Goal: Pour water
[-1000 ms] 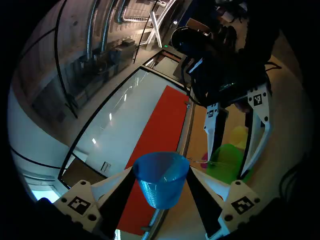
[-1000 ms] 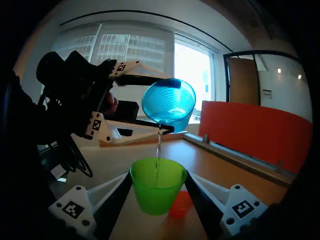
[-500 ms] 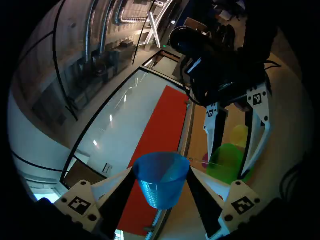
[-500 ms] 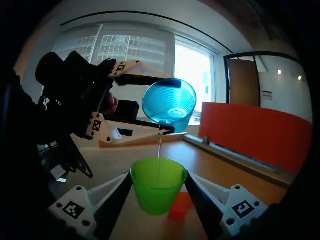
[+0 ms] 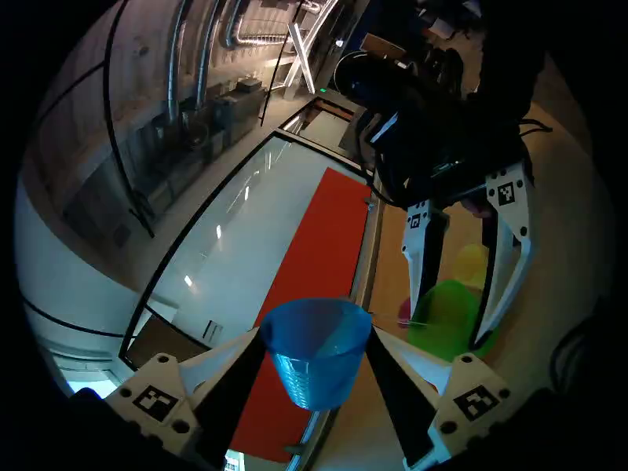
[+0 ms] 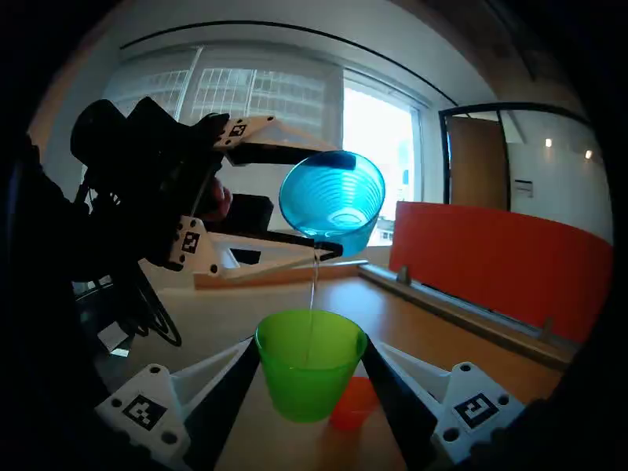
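A thin stream of water (image 6: pixel 312 298) falls from the tipped blue cup (image 6: pixel 332 202) into the green cup (image 6: pixel 310 373) directly below. The left tool (image 5: pixel 316 345) grips the blue cup between both fingers; the right tool (image 6: pixel 310 349) clamps the green cup likewise. An orange cup (image 6: pixel 355 400) sits just right of it on the wooden surface (image 6: pixel 439 337).

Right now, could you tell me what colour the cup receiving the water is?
The cup is translucent green, clearest in the right gripper view.
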Action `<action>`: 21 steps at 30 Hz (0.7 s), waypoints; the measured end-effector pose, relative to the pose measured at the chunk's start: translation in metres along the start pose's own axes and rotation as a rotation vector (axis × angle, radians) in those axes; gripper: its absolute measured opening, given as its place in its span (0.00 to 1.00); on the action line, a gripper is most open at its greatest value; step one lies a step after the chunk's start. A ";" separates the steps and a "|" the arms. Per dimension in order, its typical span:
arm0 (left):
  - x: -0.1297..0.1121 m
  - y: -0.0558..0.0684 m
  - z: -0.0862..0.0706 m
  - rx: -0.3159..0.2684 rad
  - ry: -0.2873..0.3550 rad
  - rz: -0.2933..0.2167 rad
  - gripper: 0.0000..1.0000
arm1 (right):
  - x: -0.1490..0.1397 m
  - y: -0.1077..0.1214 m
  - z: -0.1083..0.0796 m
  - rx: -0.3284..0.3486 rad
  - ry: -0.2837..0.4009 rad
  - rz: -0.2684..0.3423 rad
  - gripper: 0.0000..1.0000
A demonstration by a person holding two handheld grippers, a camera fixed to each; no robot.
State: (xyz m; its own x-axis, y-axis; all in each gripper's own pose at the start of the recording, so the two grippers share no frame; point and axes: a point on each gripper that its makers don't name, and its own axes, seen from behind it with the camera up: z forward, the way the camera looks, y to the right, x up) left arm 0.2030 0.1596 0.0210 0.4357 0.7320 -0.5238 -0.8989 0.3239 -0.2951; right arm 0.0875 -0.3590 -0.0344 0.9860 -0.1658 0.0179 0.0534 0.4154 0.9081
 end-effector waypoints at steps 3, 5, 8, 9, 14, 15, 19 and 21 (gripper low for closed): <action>0.001 0.001 0.000 0.000 0.001 0.001 0.86 | 0.000 -0.001 0.000 0.001 0.000 0.000 0.92; 0.001 0.002 0.000 0.000 0.002 0.002 0.86 | 0.000 -0.001 0.000 0.001 0.000 0.000 0.92; 0.002 0.003 0.000 0.000 0.003 0.004 0.86 | 0.001 -0.001 0.000 0.001 0.001 -0.001 0.92; 0.002 0.003 0.000 0.000 0.003 0.005 0.86 | 0.001 -0.001 0.000 0.000 0.002 -0.001 0.92; 0.003 0.003 0.001 0.001 0.003 0.010 0.86 | 0.001 -0.001 -0.001 0.001 0.003 -0.001 0.92; 0.003 0.003 0.001 0.001 0.003 0.011 0.86 | 0.001 -0.001 -0.002 0.001 0.003 -0.001 0.92; 0.003 0.003 0.001 0.000 0.003 0.013 0.86 | 0.001 -0.001 -0.002 0.000 0.003 -0.002 0.92; 0.003 0.002 0.000 0.000 0.003 0.016 0.86 | 0.001 -0.001 -0.002 0.000 0.003 -0.002 0.92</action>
State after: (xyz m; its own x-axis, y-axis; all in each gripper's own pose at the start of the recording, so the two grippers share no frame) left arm 0.2022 0.1626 0.0192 0.4213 0.7352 -0.5310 -0.9058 0.3118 -0.2870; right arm 0.0887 -0.3578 -0.0362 0.9863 -0.1643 0.0148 0.0555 0.4152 0.9080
